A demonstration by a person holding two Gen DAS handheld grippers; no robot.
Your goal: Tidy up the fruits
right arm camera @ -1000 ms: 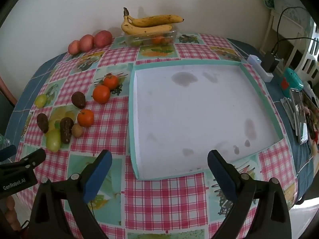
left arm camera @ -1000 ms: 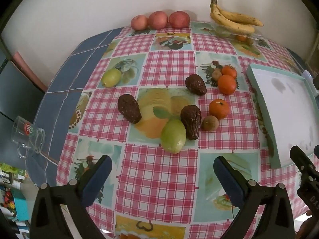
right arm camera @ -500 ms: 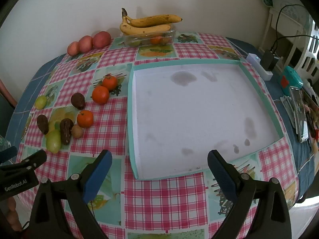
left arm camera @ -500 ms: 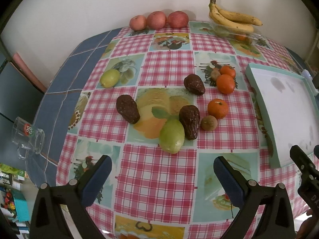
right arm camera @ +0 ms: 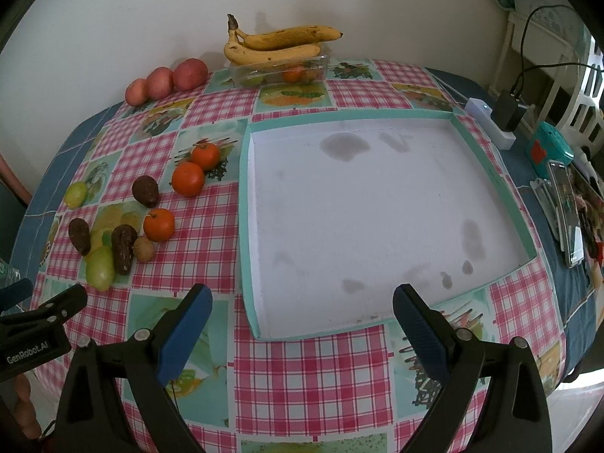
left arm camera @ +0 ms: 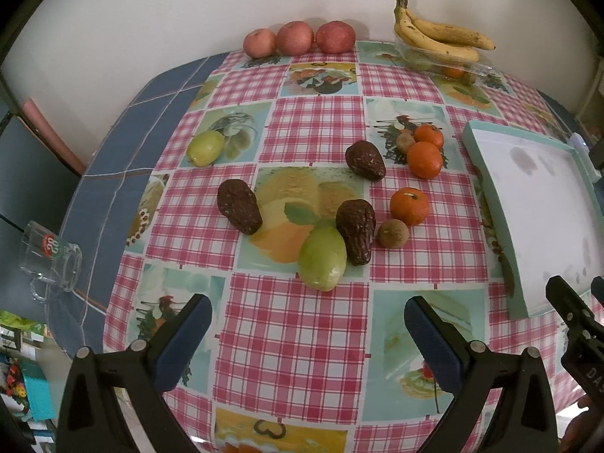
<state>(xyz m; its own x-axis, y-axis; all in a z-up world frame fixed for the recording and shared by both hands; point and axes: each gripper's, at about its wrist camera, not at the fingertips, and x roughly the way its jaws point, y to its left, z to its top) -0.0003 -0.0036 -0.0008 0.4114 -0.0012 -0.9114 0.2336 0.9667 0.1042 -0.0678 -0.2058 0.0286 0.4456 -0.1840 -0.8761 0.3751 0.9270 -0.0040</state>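
Both tongs hang spread and empty above the near edge of the bench [left arm camera: 294, 343]: the left tongs [left arm camera: 307, 324] just short of the fruit cluster, the right tongs [right arm camera: 302, 313] at the near rim of the teal tray [right arm camera: 245, 226]. The tray (white floor, grey stains) holds nothing. All loose fruit lies left of the tray: a green mango [left arm camera: 322, 258] touching a dark avocado [left arm camera: 356, 230], a brown kiwi [left arm camera: 393, 233] beside an orange [left arm camera: 409, 206]. Beyond the tray, bananas [right arm camera: 275, 43] rest on a clear box [right arm camera: 279, 71]; three apples [right arm camera: 166, 81] line the wall. A glass mug [left arm camera: 51, 260] stands far left.
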